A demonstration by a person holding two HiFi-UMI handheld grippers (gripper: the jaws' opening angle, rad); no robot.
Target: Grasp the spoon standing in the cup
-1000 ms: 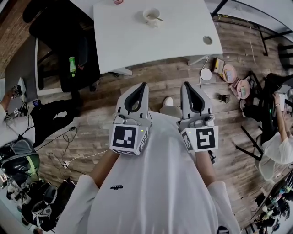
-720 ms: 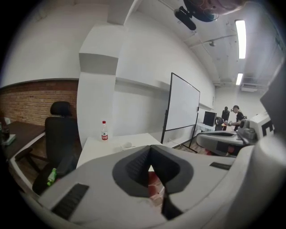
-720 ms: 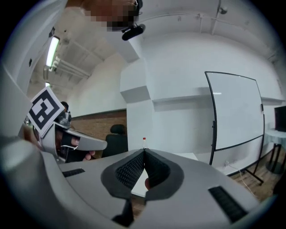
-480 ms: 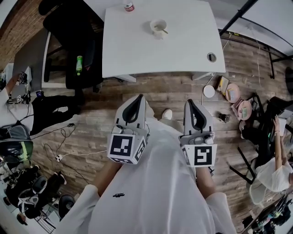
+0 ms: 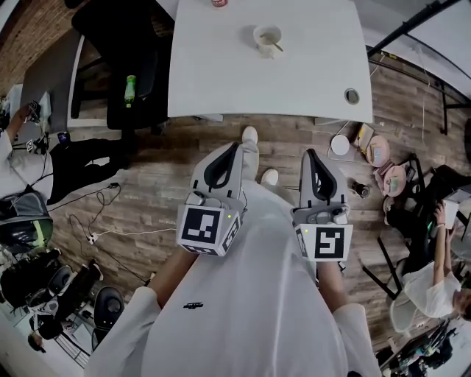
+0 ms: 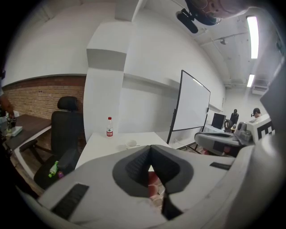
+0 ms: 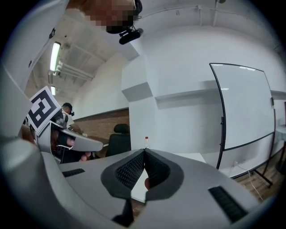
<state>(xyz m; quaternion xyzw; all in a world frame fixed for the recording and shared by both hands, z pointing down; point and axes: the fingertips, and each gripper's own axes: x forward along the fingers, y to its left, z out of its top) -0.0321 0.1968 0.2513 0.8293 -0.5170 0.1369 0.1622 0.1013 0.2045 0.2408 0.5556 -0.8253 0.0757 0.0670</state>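
The left claw (image 5: 235, 146) and right claw (image 5: 308, 153) point forward side by side, tips together, gripping nothing.

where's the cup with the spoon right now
In the head view the cup stands on the white table at top centre, a little right of the bottle at the frame's top edge.

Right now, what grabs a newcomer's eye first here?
The left gripper and right gripper, each with a marker cube, fill the middle of the head view, both shut and empty, above the wood floor. Ahead stands the white table, with the cup and the spoon in it toward the far side. A green bottle lies on the black chair left of the table.
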